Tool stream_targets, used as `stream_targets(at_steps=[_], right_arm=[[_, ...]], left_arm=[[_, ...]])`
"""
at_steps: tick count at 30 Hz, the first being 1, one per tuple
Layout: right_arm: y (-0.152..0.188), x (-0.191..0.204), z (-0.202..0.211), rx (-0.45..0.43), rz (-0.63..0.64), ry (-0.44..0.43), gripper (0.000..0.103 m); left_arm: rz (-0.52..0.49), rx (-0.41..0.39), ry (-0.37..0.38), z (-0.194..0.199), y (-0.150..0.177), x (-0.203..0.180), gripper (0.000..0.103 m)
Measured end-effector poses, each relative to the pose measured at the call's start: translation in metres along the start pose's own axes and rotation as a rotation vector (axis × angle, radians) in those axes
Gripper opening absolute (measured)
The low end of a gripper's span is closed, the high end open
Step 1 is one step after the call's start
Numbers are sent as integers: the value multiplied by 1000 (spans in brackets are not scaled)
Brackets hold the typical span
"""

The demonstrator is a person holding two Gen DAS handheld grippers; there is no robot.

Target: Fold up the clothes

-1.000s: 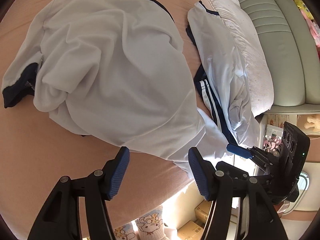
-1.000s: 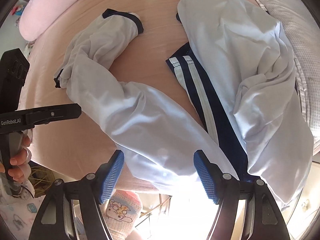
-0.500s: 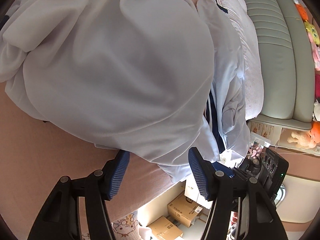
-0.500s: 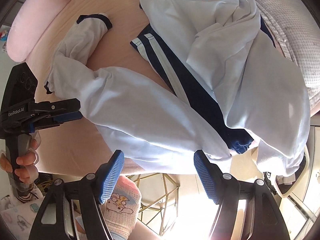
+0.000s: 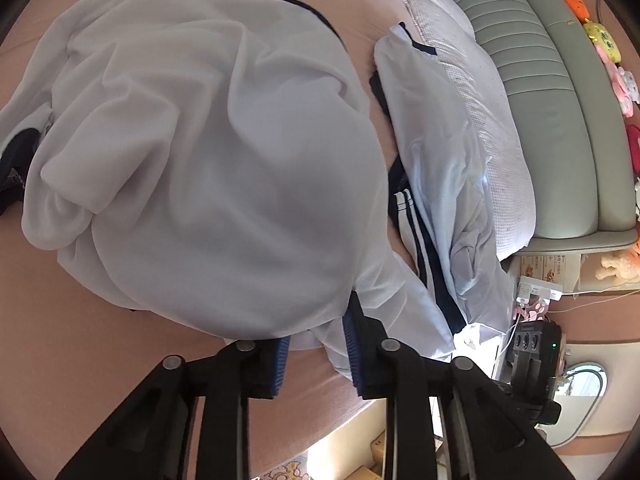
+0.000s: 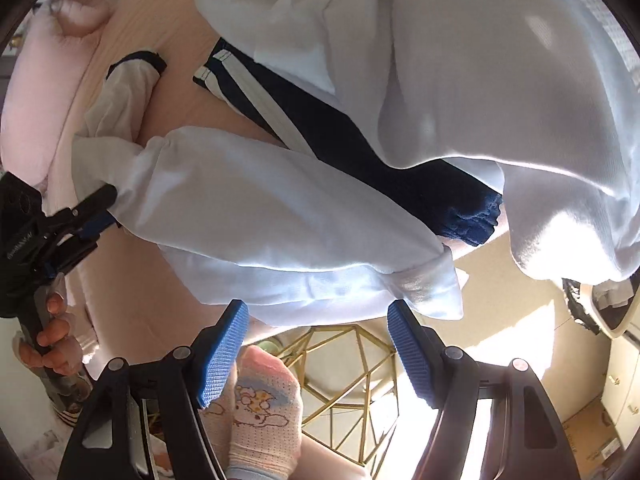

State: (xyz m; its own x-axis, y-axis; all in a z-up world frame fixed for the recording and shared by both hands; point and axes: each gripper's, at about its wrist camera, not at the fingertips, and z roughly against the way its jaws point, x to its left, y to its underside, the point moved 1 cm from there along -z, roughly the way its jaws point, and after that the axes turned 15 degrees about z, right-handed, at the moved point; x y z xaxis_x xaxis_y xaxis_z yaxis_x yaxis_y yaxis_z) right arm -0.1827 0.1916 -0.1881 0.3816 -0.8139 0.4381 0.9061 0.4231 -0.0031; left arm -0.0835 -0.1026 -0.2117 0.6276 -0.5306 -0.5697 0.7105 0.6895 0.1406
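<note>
A crumpled white jacket with navy cuffs lies on the pink bed; its sleeve ends in a navy cuff. My left gripper is at the jacket's near hem, and its jaws are closing with the white fabric pinched between the blue pads. The right wrist view shows the same left gripper biting the cloth's edge. A second white garment with a navy, white-striped panel lies to the right. My right gripper stands open just below the white hem, with nothing between its pads.
The bed's edge runs just under both grippers. A quilted pillow and a grey-green headboard lie at the right. A pink pillow is at the left. Below are a socked foot, a gold wire frame and cardboard boxes.
My left gripper's jaws have closed from wide apart onto the jacket's hem. The right gripper has rolled and sunk towards the bed's edge, still open.
</note>
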Motion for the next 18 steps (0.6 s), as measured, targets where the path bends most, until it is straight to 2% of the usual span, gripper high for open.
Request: stream_targets(at_steps=[4,7,9,12,18], right_arm=[[-2,-15,11,-110,-126,-81,72],[31,3,0,-145,-189,-102,72],[17,-46,18,-159,-233,-118,72],[7,-49,2,-182,-287,-149,72],[0,-51,-6,-218,-315,-139,73]], left_arm=[[17,2,-7,-4,-5,9,17],[8,6,-23,-7,-6,9,17],[0,5,-31,-10,-8,8,17],[-16,4,-57,-14,-8,8,17],[-28,4,-65,-17,-6,10,17]])
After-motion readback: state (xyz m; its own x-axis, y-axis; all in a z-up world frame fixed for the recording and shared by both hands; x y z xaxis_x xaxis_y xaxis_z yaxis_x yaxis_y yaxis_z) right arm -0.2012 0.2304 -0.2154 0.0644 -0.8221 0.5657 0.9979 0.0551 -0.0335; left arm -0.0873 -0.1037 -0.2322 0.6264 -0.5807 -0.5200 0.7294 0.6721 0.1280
